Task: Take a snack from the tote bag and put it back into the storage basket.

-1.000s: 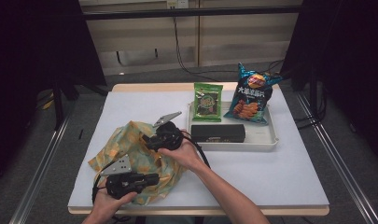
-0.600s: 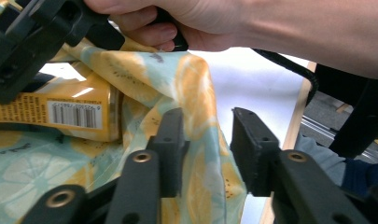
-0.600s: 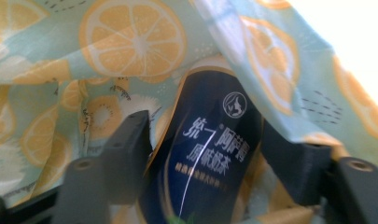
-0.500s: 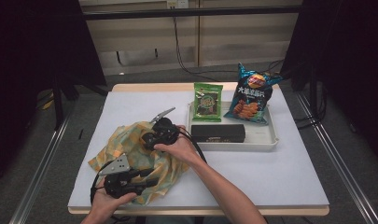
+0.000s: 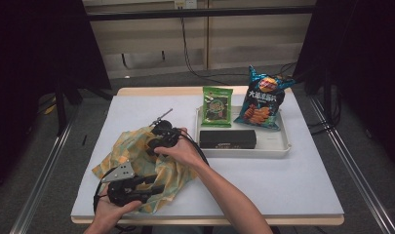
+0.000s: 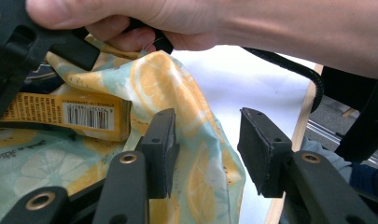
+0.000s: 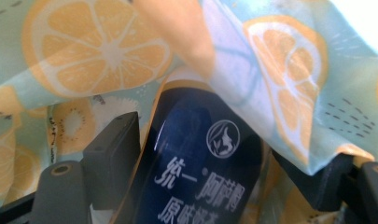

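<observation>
A: High view: a white surface [image 5: 292, 180] carries a lemon-print cloth bag [image 5: 136, 151] at its near left. What are the two tools doing?

B: The left hand-held gripper [image 5: 153, 181] lies low at the bag's near edge, held by the left hand [image 5: 109, 212]. In the left gripper view its jaws stand apart; they have just been opening. A fold of the lemon-print fabric hangs between them, against the left pad [image 6: 161, 154] and clear of the right one, so nothing is clamped.

A: And the right one?

B: The right hand-held gripper [image 5: 153, 141] sits on top of the bag, the right hand [image 5: 183, 151] wrapped round it. In the right gripper view its jaws have just been opening too. A dark blue drink bottle [image 7: 196, 158] with white Chinese lettering lies between them, half under the fabric. The left pad [image 7: 114, 158] stands just beside the bottle; whether it touches I cannot tell, and the right pad is partly hidden by cloth.

A: Anything else inside the bag?

B: The left gripper view shows a yellow packet with a barcode [image 6: 65, 114] lying in the bag's folds.

A: What else is on the surface?

B: A white tray [image 5: 278, 144] at the far right, well apart from the bag. It holds a green snack packet [image 5: 217, 106], a blue crisp bag [image 5: 263, 100] and a black box [image 5: 227, 139].
</observation>
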The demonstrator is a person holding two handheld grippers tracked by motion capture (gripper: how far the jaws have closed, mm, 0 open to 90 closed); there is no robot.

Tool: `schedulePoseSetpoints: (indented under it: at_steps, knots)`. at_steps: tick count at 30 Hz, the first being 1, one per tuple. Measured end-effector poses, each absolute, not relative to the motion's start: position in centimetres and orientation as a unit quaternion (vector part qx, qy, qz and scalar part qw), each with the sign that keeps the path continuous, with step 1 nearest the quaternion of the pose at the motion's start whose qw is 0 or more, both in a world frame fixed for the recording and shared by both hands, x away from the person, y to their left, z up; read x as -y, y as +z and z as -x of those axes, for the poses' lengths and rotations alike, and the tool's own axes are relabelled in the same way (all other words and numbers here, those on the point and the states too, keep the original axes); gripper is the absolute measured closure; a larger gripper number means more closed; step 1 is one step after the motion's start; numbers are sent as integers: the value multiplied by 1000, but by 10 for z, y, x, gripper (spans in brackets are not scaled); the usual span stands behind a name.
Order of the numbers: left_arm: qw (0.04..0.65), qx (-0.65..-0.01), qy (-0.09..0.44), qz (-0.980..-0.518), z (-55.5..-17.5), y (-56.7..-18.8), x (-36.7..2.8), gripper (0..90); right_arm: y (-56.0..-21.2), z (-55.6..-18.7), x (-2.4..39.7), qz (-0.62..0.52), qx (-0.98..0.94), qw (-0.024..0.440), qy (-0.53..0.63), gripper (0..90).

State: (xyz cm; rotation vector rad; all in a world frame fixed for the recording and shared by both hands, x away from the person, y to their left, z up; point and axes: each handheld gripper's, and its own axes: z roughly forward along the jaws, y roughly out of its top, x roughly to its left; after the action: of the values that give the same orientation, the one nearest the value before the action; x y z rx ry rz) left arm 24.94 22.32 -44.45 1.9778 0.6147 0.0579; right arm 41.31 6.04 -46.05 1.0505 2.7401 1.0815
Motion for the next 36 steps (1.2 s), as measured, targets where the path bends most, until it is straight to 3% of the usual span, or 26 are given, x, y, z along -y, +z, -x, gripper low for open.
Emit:
schedulePoseSetpoints:
  at_steps: [22,36]
  knots:
    - [508,-263,34,-820,-251,-444,-228,541,-456,-402,-64,-330,-882,5,337,299]
    - [509,-267,38,-817,-252,-444,-229,534,-431,-382,-25,-303,-841,6,449,306]
